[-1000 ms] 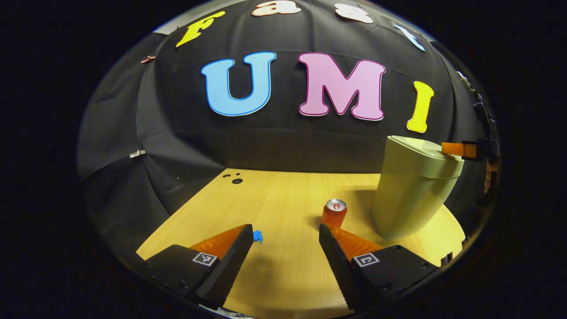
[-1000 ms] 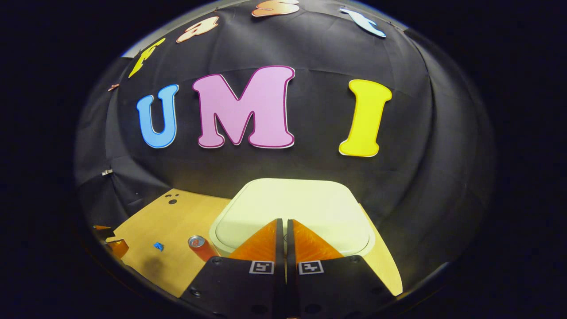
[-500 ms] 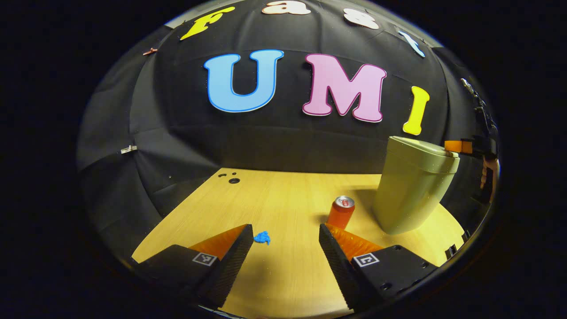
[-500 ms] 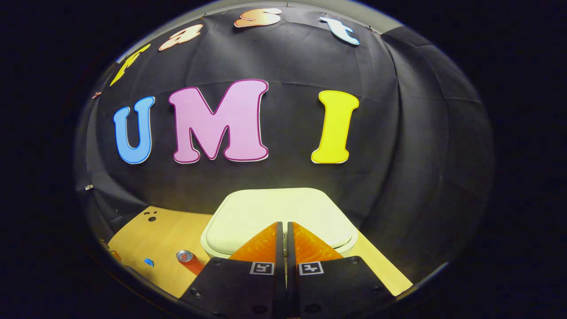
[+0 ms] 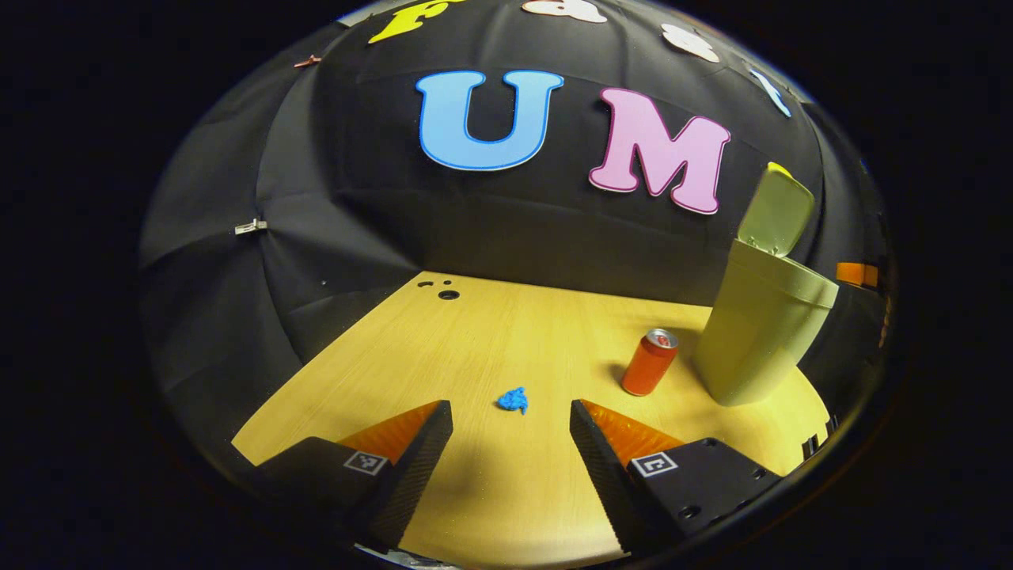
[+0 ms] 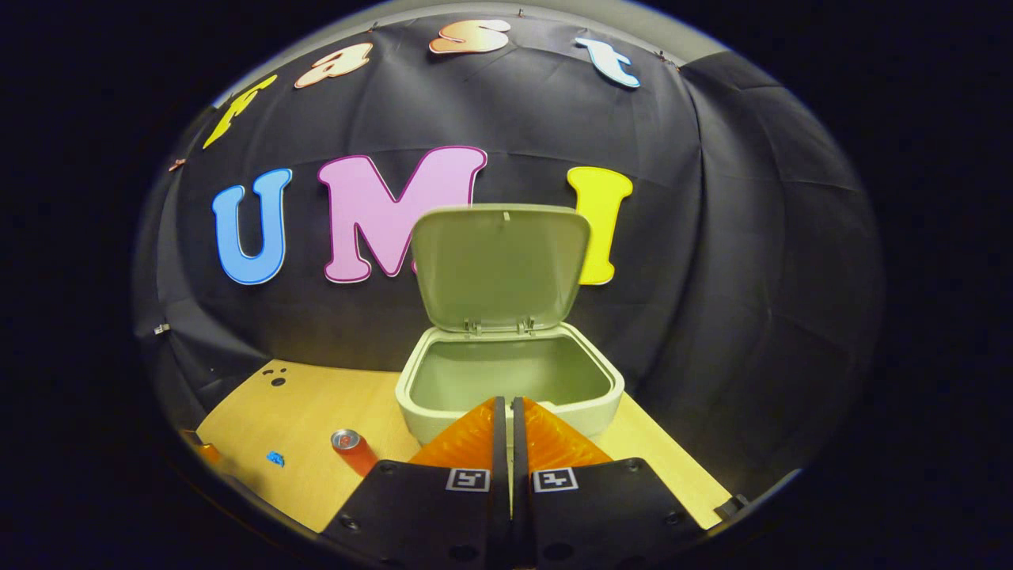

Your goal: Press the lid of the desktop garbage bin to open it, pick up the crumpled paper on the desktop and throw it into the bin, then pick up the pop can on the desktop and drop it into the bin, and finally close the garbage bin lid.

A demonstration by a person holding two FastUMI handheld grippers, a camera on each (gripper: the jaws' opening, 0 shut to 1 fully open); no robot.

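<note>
Right claw (image 6: pixel 504 405) clenched, empty, before bin (image 6: pixel 506 396); lid (image 6: pixel 500 265) up, bin empty. Left claw (image 5: pixel 510 416) released.

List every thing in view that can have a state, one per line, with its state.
garbage bin: open, empty as far as visible
lid: up, standing on its rear hinge
pop can: upright on the desktop beside the bin
crumpled paper: lying on the desktop, untouched
left tongs: open, holding nothing
right tongs: shut, holding nothing
</note>
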